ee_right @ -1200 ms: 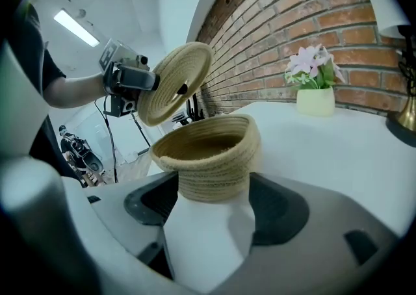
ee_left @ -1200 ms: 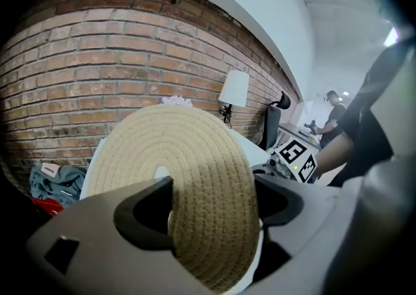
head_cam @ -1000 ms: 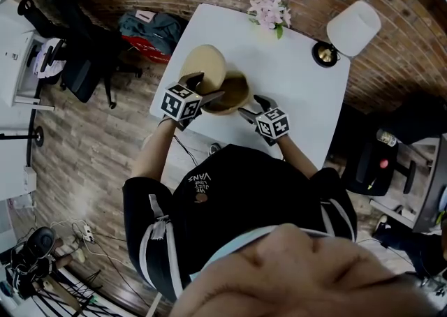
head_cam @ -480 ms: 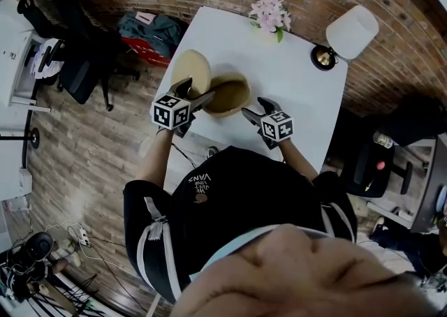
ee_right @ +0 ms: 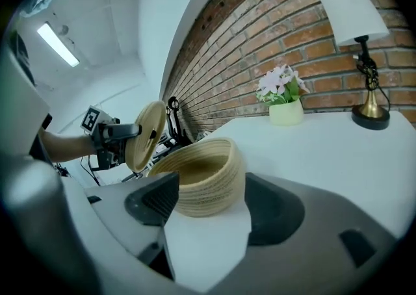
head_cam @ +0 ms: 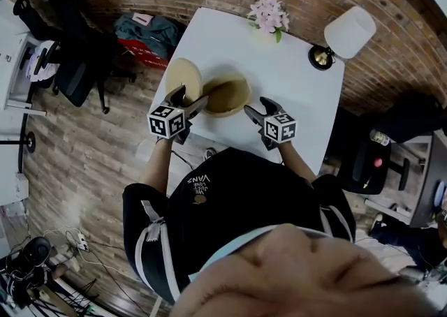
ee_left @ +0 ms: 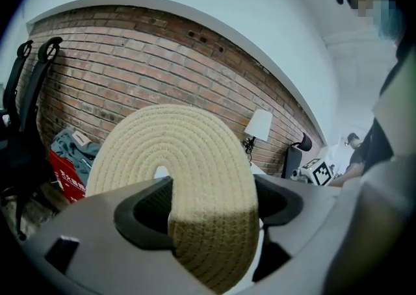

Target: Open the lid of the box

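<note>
The white rectangular surface [head_cam: 293, 75] carries everything. The task's thing, the round box of coiled tan rope [head_cam: 227, 96], stands near its edge closest to you, mouth up and uncovered. The opening itself therefore looks done, and what remains is probably setting the lid down.

The flat round lid of the same pale rope [head_cam: 183, 77] is at 9 o'clock from the box, just beside its rim. It stands on edge rather than flat, which keeps it clear of the mouth.

Your left hand-held gripper [head_cam: 190, 96] has its 2 jaws clamped on the lid's lower edge. I judge that rim grip to be what holds the disc upright.

Your right hand-held gripper [head_cam: 256, 107] hovers at 4 o'clock from the box. Its jaws are spread wide on nothing, and the box stands just ahead of the gap. It seems placed to steady the light box if it shifts.
</note>
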`<state>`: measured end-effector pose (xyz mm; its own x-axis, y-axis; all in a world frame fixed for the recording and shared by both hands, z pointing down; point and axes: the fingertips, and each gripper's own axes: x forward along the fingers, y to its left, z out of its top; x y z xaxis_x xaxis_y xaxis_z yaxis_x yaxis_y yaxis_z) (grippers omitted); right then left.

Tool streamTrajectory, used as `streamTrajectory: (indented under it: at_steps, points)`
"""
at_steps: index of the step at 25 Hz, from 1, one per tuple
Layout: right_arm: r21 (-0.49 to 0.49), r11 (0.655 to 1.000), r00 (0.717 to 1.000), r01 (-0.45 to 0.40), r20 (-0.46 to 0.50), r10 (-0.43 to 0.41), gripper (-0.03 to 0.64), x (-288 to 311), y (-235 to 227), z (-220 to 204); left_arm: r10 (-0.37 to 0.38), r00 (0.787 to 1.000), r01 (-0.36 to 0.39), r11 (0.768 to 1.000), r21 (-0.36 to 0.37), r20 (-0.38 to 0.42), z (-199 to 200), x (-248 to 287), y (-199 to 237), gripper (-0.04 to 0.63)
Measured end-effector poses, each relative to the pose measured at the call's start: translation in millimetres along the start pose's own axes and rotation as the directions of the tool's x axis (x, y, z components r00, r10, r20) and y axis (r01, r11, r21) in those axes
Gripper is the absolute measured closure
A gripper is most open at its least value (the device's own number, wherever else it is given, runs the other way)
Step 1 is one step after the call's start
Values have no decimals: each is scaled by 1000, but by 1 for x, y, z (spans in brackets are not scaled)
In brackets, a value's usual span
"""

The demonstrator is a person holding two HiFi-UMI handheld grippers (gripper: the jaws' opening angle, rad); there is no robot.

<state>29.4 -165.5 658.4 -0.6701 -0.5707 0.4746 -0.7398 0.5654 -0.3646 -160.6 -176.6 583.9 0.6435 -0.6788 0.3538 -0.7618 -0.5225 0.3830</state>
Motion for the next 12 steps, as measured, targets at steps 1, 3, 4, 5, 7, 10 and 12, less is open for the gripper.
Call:
streamTrajectory:
  at_steps: [1, 3, 4, 5, 7, 10, 12]
  points:
    - [12, 1000, 1000, 4, 15, -5, 305, -1, 1, 2, 0, 1000, 0, 1000, -4, 8, -1, -2, 1, 216]
    - [40, 999, 999, 11, 51, -13, 305, -4, 3, 6, -3, 1000, 3, 1000, -12, 19, -3, -5, 2, 216]
    - [52, 999, 998, 12, 66, -16, 305, -6, 4, 8, -5, 1000, 5, 1000, -16, 22, -5, -7, 2, 216]
    - [60, 998, 997, 14, 77, -18, 305, -8, 5, 10, -7, 1000, 7, 1000, -22, 23, -7, -8, 2, 216]
    - [70, 997, 995, 17, 93, -24, 305, -10, 7, 11, -9, 1000, 10, 999, -38, 26, -11, -10, 3, 216]
    - [88, 996, 993, 24, 110, -34, 305, -14, 9, 11, -9, 999, 11, 998, -66, 35, -19, -15, 5, 216]
    - [98, 995, 992, 31, 119, -43, 305, -16, 11, 11, -7, 999, 11, 996, -85, 39, -24, -19, 7, 216]
